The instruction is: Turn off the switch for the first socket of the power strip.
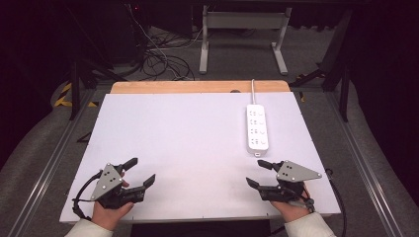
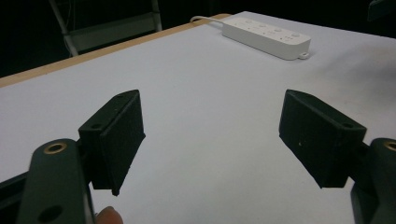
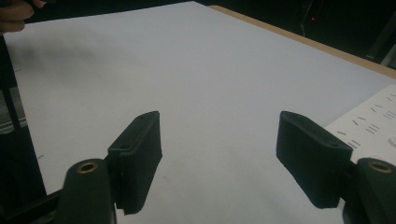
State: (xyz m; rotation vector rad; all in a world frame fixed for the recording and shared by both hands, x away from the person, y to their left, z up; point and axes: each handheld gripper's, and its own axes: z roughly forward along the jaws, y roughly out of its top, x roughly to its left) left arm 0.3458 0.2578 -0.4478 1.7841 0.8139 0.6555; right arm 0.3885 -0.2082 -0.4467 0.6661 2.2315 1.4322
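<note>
Your left claw [image 1: 140, 172] sits at the near left corner of the white counter [image 1: 188, 143], held in your left hand [image 1: 109, 211]. Its jaws are spread wide with nothing between them, and they angle toward the middle of the counter. In the left gripper view the same claw [image 2: 212, 140] has bare white surface between its two black pads, and the power strip [image 2: 266, 37] lies far ahead, toward the top right.

Farther right, the white power strip [image 1: 257, 127] lies flat on the right half of the counter, running front to back, with its cord leading off over the wooden far edge.

Your right claw [image 1: 258, 173] rests just in front of the strip's near end, jaws parted wide and gripping nothing, held in your right hand [image 1: 292, 210]. In the right gripper view that claw [image 3: 219, 158] frames bare counter, with the strip [image 3: 373, 128] just beside its right pad.
</note>
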